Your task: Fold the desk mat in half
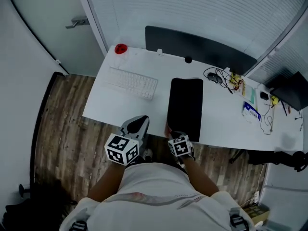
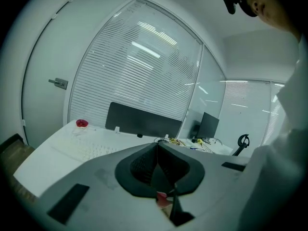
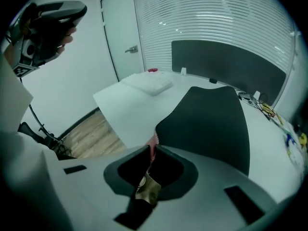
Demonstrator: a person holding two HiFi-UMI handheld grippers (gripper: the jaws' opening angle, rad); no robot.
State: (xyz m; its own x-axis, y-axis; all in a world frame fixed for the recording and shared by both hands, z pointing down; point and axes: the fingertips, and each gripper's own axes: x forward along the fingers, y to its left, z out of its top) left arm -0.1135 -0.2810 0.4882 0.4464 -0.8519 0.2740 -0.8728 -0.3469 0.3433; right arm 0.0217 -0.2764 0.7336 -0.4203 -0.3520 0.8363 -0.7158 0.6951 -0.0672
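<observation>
A black desk mat [image 1: 185, 107] lies flat on the white desk [image 1: 115, 109], its long side running away from me. My right gripper [image 1: 169, 130] sits at the mat's near left corner by the desk's front edge. In the right gripper view the mat [image 3: 211, 124] spreads out just beyond the right gripper [image 3: 153, 146], whose jaws stand very close together. Whether the corner is pinched between them is not clear. My left gripper [image 1: 139, 121] hovers over the front edge left of the mat, apart from it. The left gripper [image 2: 157, 150] is shut and holds nothing.
A white keyboard [image 1: 132, 82] lies left of the mat, with a small red object [image 1: 121, 48] at the far left corner. A black divider panel [image 1: 199, 47] lines the back edge. Cables and small items [image 1: 224, 78] clutter the right side, near a dark monitor [image 1: 291, 90].
</observation>
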